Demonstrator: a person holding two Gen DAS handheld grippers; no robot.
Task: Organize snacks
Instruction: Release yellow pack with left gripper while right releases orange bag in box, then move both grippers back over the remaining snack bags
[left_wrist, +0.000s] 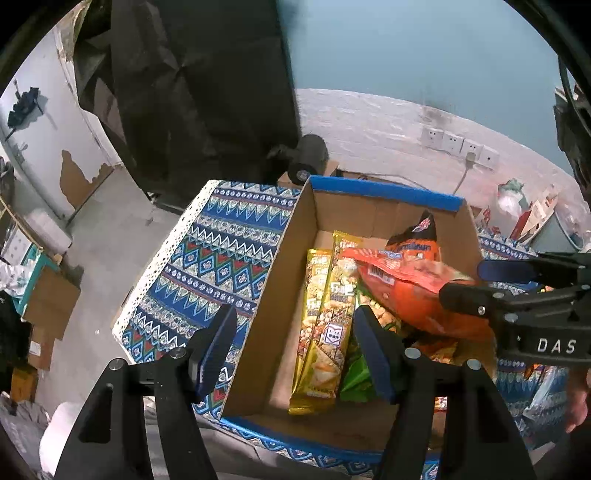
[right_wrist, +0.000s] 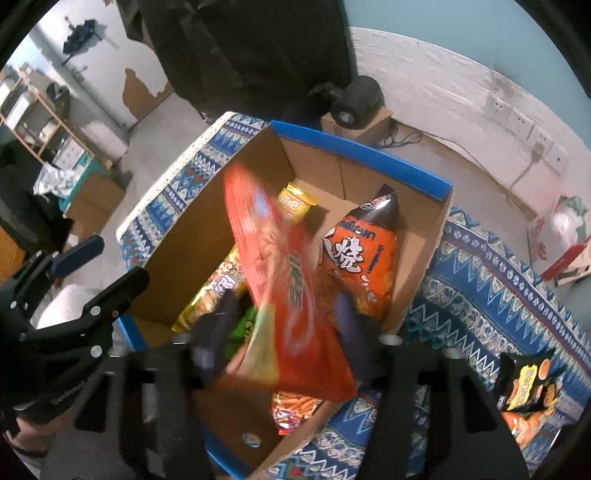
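Red snack bag (right_wrist: 291, 295) | over box (right_wrist: 421, 251) | right tool (right_wrist: 284, 332) gripping it | left tool (left_wrist: 295, 343) open

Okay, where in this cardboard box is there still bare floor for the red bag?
Bare cardboard shows along the box's left wall beside the yellow packs, and in its far corner behind them. The right side is crowded: orange bag, green packet, red bag.

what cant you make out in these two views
- Right wrist view: print on the red snack bag is motion-blurred, as are the right claw fingers.
- Left wrist view: the green packet is mostly hidden by the gold bars and a left claw finger.
- Right wrist view: snack bags on the cloth are cut off by the edge.
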